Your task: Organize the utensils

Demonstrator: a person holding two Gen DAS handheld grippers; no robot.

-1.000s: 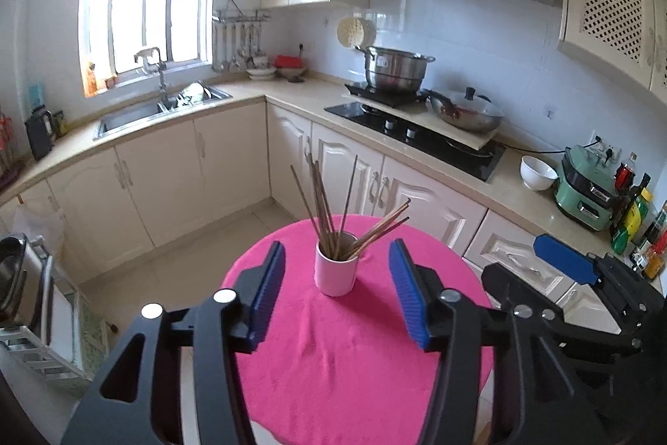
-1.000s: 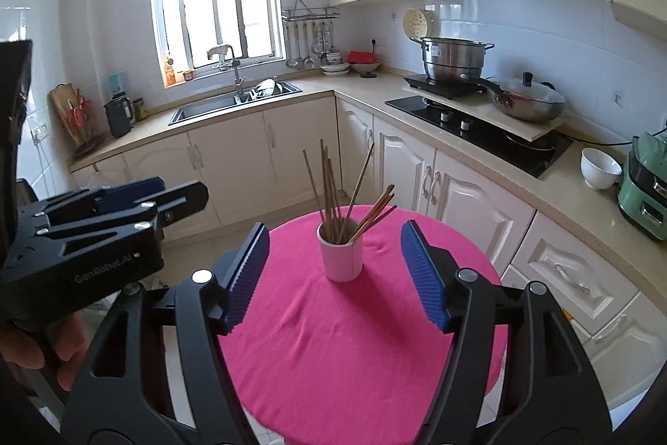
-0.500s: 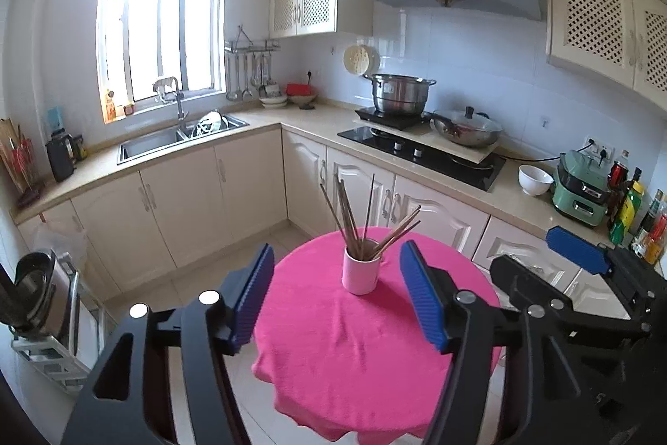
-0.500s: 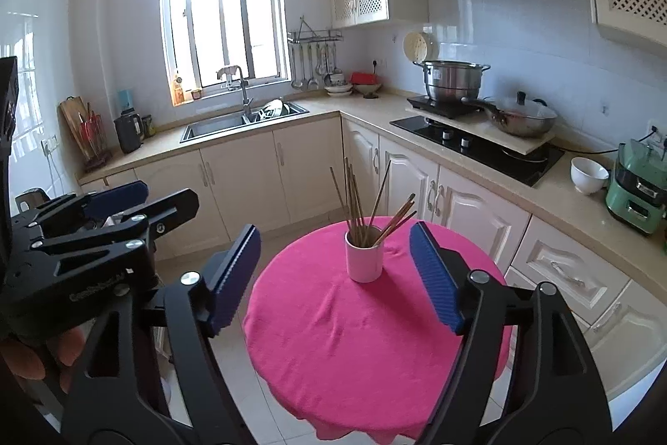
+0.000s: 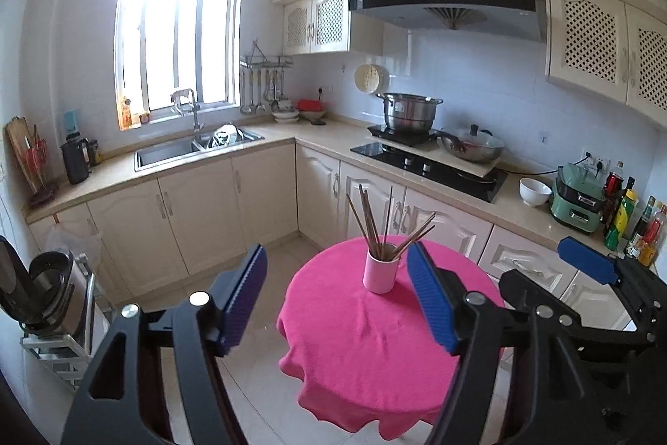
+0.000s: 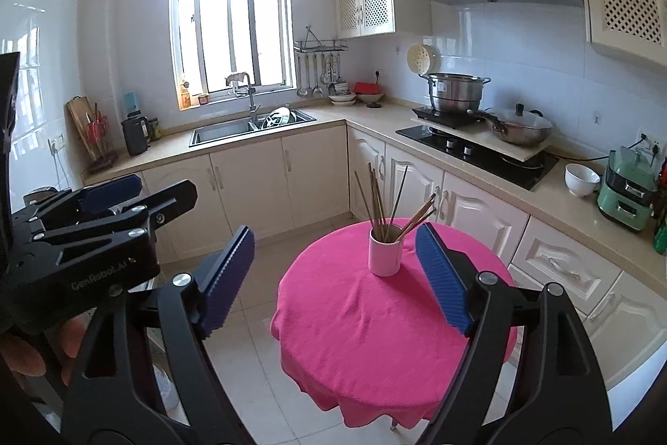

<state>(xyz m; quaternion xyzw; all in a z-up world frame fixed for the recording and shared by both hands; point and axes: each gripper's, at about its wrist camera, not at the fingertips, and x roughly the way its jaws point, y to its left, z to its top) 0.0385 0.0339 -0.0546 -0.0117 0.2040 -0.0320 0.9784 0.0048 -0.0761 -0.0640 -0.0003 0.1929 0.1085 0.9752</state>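
Observation:
A white cup (image 5: 379,273) full of several wooden chopsticks (image 5: 371,219) stands on a small round table under a pink cloth (image 5: 375,345). It shows in the right wrist view too: cup (image 6: 385,251), chopsticks (image 6: 377,199), cloth (image 6: 375,336). My left gripper (image 5: 338,299) is open and empty, well back from the table and above it. My right gripper (image 6: 335,278) is open and empty, likewise pulled back. The right gripper shows at the right edge of the left wrist view (image 5: 592,270); the left gripper shows at the left of the right wrist view (image 6: 108,203).
Cream kitchen cabinets (image 5: 200,211) run in an L behind the table, with a sink (image 5: 196,147), a hob (image 5: 433,163) with a steel pot (image 5: 408,111) and a pan (image 5: 471,144). A white bowl (image 5: 535,191) and green appliance (image 5: 577,201) sit right. Tiled floor (image 5: 258,374) surrounds the table.
Both grippers have drawn back and up from the table, so the cup and cloth look smaller and farther away. Both stay open and empty. The cup has not moved.

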